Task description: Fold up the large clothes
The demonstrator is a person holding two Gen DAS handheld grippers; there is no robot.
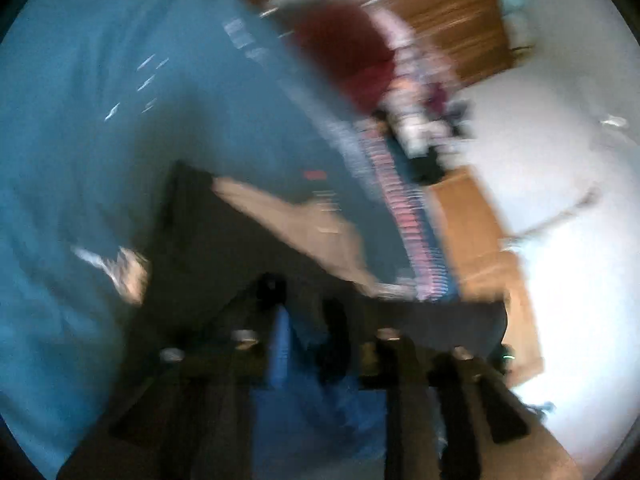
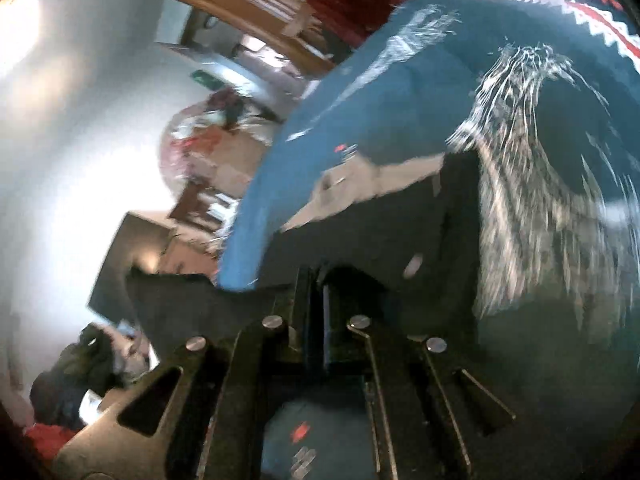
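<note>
A dark grey garment [image 1: 224,248] with a tan lining [image 1: 304,224] hangs lifted over a blue bedspread [image 1: 100,120]. Both views are motion-blurred. My left gripper [image 1: 304,320] is shut on the garment's edge, the cloth bunched between its fingers. In the right wrist view my right gripper [image 2: 318,292] is shut on another part of the same dark garment [image 2: 360,240], whose tan lining [image 2: 360,184] shows above it. The blue bedspread [image 2: 380,92] with white streaks lies behind.
A red cushion or chair [image 1: 352,52] and a wooden door frame [image 1: 440,4] stand beyond the bed. White wall [image 1: 560,160] fills the right. In the right wrist view a dark cabinet [image 2: 124,256] and a pile of clothes [image 2: 72,380] sit at the left.
</note>
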